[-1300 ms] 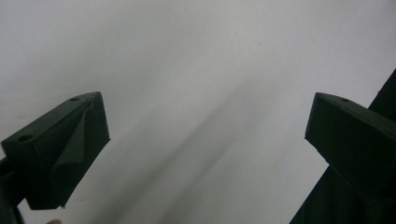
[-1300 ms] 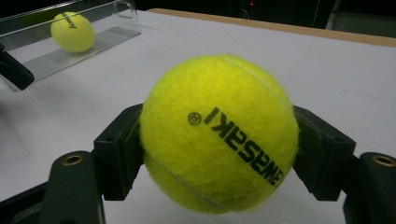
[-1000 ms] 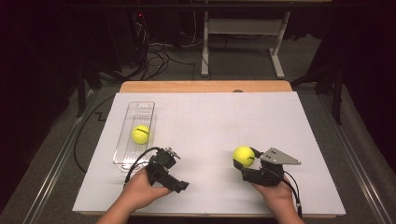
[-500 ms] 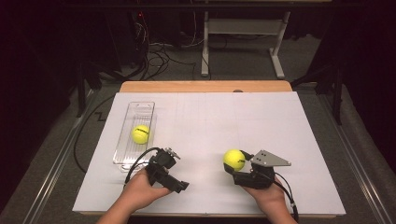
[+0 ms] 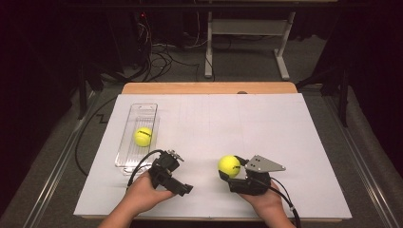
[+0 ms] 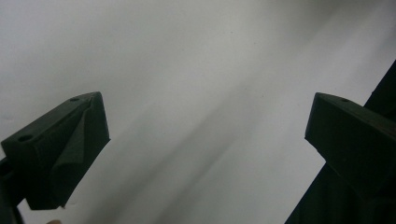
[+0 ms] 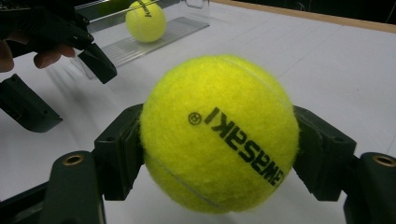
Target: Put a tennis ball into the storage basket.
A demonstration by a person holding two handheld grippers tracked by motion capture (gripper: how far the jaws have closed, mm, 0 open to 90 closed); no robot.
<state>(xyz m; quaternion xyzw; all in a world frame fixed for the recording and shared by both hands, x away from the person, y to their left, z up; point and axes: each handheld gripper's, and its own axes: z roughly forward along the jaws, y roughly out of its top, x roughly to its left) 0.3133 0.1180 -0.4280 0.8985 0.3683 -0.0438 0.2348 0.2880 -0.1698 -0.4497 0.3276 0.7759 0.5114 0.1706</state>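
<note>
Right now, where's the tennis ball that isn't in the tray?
In the high view the tennis ball is clamped in the right tool, near the table's front edge, right of the left tool and the clear tray.

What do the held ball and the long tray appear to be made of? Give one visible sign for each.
Held ball: fuzzy yellow felt, probably over rubber; matte nap, printed lettering, curved seam. Long tray: clear, glossy plastic, it seems; the white table shows through its ribbed base.
</note>
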